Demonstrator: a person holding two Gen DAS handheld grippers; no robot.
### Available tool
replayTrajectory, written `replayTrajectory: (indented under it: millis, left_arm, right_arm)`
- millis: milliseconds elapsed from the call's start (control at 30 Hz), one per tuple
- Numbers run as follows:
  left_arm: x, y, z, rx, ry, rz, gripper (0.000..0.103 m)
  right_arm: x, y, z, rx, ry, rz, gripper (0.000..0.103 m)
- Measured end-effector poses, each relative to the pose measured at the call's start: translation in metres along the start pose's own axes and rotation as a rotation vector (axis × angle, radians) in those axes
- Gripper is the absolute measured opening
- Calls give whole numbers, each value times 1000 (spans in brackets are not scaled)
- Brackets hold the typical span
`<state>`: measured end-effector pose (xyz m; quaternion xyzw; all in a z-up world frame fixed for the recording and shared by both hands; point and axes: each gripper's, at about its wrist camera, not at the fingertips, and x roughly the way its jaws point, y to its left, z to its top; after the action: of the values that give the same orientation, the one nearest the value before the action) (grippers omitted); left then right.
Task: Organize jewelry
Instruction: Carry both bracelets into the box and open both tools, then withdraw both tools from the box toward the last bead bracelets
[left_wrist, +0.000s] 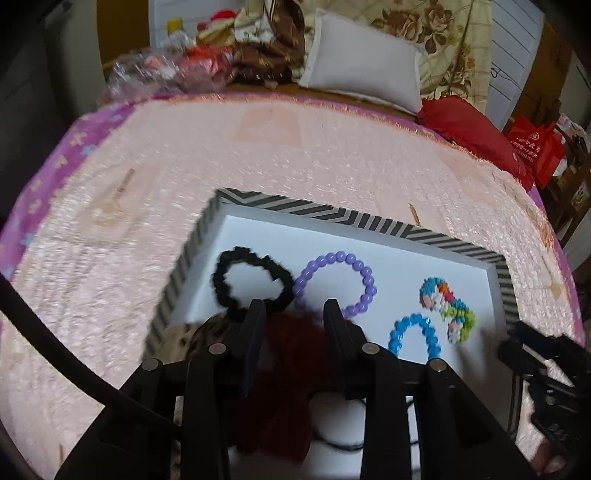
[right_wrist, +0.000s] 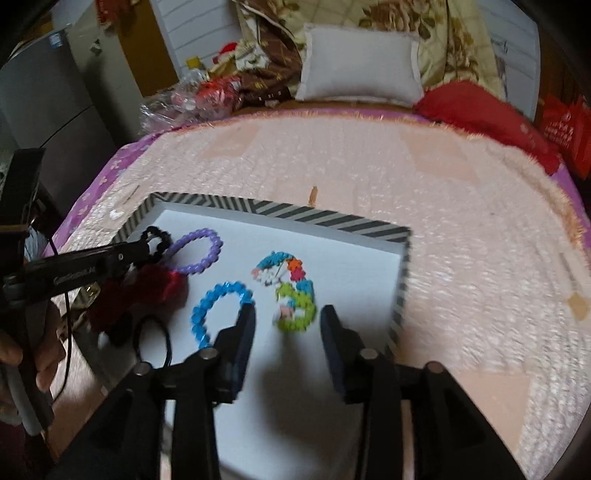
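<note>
A white tray with a black-and-white striped rim lies on the pink bedspread. In it lie a black scrunchie, a purple bead bracelet, a blue bead bracelet and a multicolored bracelet. My left gripper has its fingers around a dark red scrunchie at the tray's near left. My right gripper is open and empty, just above the multicolored bracelet. A thin black hair tie lies near the tray's front.
A white pillow, a red cushion, floral bedding and plastic bags lie at the far end of the bed. A red bag stands to the right. The right gripper shows at the right edge of the left wrist view.
</note>
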<state>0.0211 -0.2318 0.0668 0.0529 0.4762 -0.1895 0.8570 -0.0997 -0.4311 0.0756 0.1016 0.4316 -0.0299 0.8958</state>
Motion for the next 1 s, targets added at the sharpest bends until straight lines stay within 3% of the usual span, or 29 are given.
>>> replayTrajectory:
  millis: [200,433,533,1000]
  left_arm:
    - [-43,-2,-30,29,-63,42,22]
    - [-84,-9,-74,52,-88,49,22]
    - [-100,-14,-91,66,-113,65,22]
    - [-126,-10,-168,66,-91,87,22]
  right_arm:
    - [-54,4,-28,11,-77,8,50]
    - [-95,20,-66,-13,-121,-30,52]
    - [-109,27,-79,-4,-141,-22,58]
    - [-129,67,-144,-54,-95,-23,60]
